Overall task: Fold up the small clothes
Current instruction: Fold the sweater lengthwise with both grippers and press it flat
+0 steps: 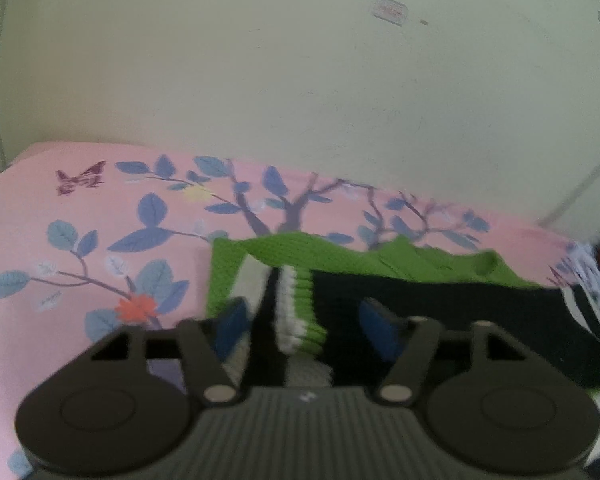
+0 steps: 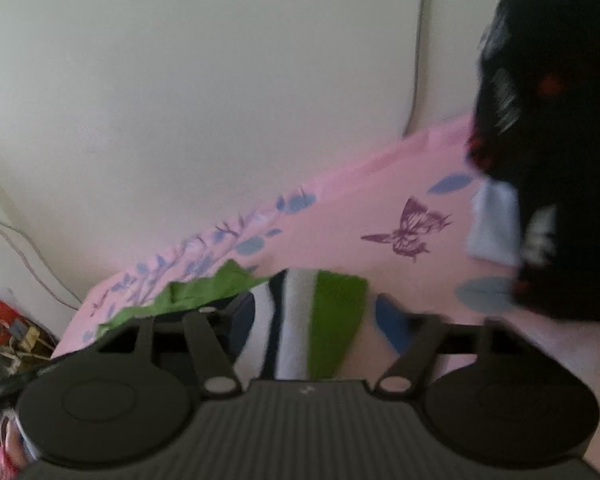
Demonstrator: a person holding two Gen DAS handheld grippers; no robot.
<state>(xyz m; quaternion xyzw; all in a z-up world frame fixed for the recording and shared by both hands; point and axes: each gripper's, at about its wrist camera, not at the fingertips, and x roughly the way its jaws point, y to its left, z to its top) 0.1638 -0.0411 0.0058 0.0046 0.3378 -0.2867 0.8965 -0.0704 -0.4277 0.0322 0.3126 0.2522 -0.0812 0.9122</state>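
Note:
A small knitted garment in green, black and white lies on the pink floral bed sheet. My left gripper is open, its blue pads either side of a green and white ribbed edge of the garment. In the right wrist view the same garment lies just ahead, with green, white and black stripes. My right gripper is open over its striped end, blue pads apart. The frames are blurred.
A pale wall rises behind the bed. A dark black bundle with red spots hangs or sits at the right. Clutter and a cable lie off the bed's left edge. A patterned cloth lies at the right.

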